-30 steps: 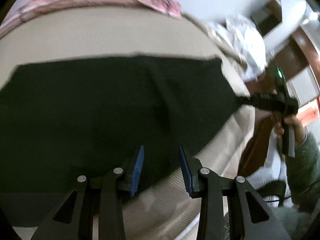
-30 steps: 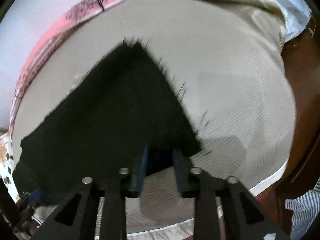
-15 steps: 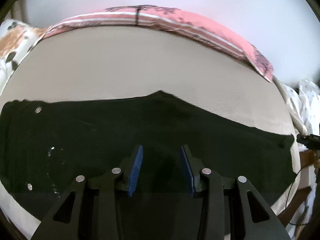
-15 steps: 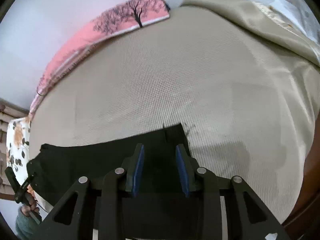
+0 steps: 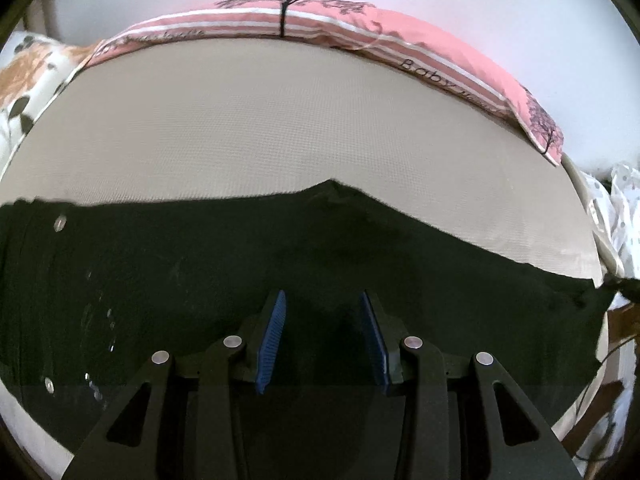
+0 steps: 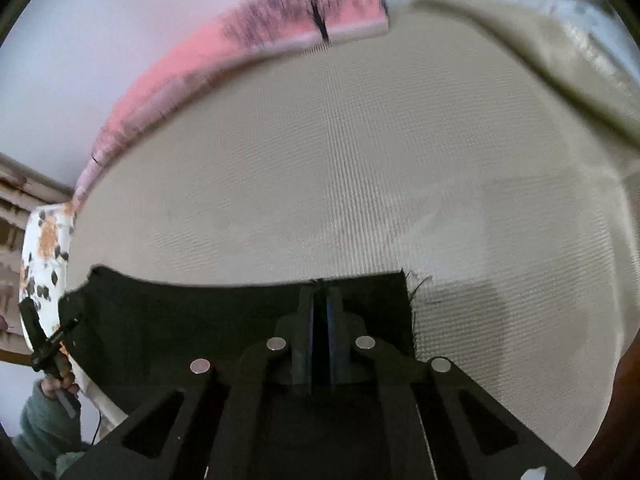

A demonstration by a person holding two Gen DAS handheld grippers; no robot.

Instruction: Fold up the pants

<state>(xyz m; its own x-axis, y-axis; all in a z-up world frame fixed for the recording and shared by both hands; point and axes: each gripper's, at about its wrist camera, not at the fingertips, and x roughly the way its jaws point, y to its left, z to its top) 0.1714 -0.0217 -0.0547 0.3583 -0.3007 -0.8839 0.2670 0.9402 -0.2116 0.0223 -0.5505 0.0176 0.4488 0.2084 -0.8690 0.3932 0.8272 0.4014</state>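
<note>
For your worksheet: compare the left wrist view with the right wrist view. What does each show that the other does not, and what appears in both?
Only the left wrist view: metal snaps on the pants, "Baby" lettering, open blue pads. Only the right wrist view: the frayed hem, a hand holding the left hand-held gripper, and the right hand-held gripper, just closed at that hem. Both: black pants, beige bedspread, pink pillow.

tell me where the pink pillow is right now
The pink pillow lies along the far edge of the beige bed against the wall, beyond the black pants.
</note>
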